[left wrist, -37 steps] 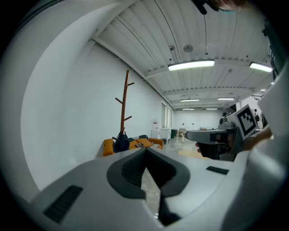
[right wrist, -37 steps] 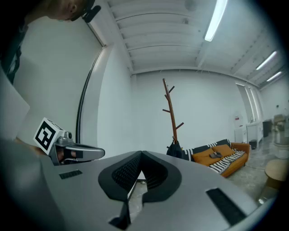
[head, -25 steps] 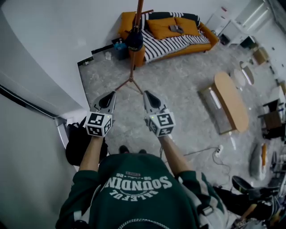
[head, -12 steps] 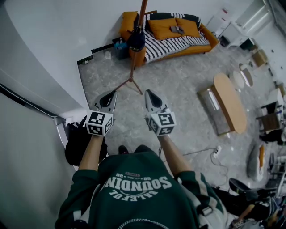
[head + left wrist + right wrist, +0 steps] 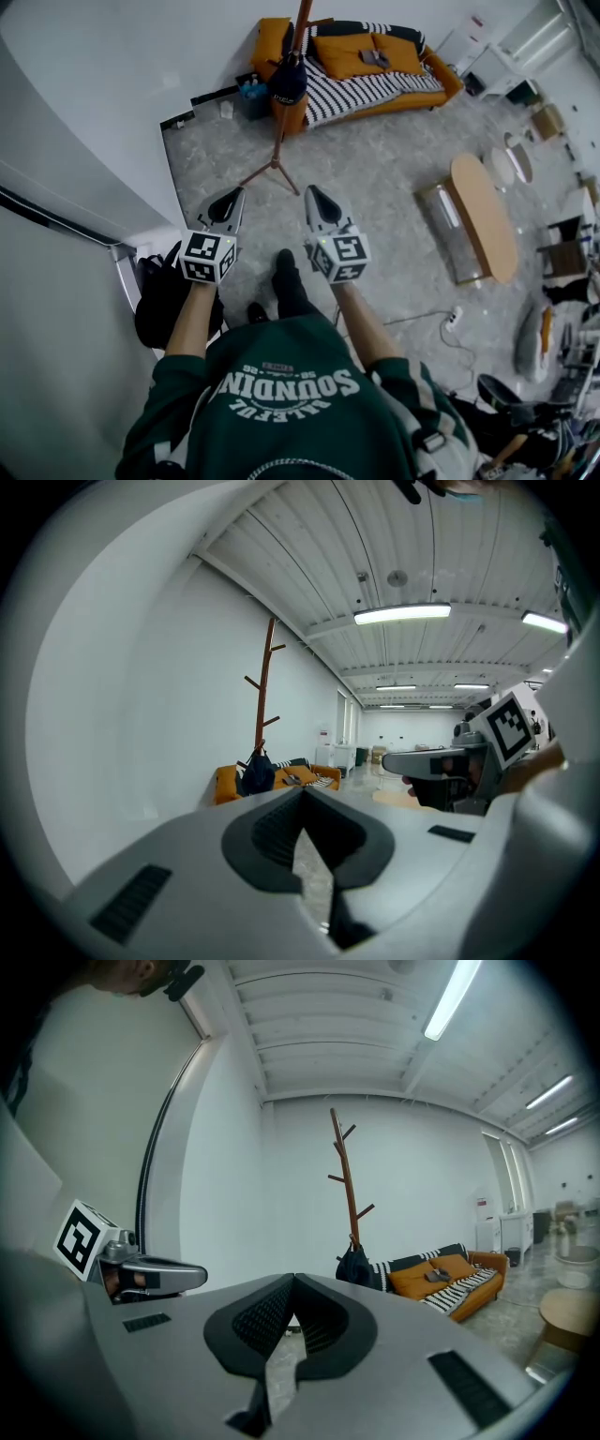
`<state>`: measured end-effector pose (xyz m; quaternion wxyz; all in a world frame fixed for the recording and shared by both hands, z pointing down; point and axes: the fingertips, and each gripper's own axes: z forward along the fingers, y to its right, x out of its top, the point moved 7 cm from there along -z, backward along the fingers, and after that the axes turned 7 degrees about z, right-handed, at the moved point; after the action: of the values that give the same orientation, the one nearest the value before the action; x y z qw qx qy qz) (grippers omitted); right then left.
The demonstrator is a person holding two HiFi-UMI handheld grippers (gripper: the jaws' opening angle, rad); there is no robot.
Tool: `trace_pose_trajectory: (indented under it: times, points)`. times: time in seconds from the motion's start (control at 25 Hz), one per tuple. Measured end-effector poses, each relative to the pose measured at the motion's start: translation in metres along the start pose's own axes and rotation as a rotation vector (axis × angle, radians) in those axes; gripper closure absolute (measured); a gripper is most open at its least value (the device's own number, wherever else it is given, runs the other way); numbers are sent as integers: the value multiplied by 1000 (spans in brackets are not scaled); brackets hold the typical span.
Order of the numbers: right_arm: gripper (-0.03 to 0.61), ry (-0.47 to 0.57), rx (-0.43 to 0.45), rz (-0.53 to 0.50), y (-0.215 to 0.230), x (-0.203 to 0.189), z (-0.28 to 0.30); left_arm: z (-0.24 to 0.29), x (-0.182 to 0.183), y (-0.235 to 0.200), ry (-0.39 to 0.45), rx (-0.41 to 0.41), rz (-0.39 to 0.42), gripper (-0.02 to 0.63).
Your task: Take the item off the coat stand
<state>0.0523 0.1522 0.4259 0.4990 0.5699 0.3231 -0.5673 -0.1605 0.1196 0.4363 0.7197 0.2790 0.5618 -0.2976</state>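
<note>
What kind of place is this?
Probably a living-room-style area inside a larger hall: an orange sofa with cushions, a wooden coat stand with a dark item hanging on it, and an oval coffee table.

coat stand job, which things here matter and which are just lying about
Job: coat stand, dark bag hanging on it, left gripper, right gripper, both shut and empty.
Lying about: orange sofa, wooden table, black backpack.

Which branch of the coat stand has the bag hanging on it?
The lowest one: the dark bag hangs there, close against the coat stand pole, while every higher branch is bare.
</note>
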Motion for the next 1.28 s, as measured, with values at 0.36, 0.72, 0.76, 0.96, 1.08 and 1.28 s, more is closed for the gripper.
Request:
trace_pose_trajectory:
  times: [0.36,0.72,0.76,0.96,1.08,1.28]
  points:
    - [578,1,30,2,38,15,71,65,9,-39,-19,30,15,612]
    - [578,5,65,-15,78,43,141,137,34,-77,-18,59,25,612]
    - [578,5,70,-15,83,45,147,144,36,-78,-18,61,27,612]
    - [578,1,84,-8,109,58,173,179,47,-85,-29,70,33,612]
    - [578,-4,104,0,123,63,192,201,51,-92,-36,80,31,612]
    - [578,-26,133,4,148,61,212,228,56,-94,-43,104,33,612]
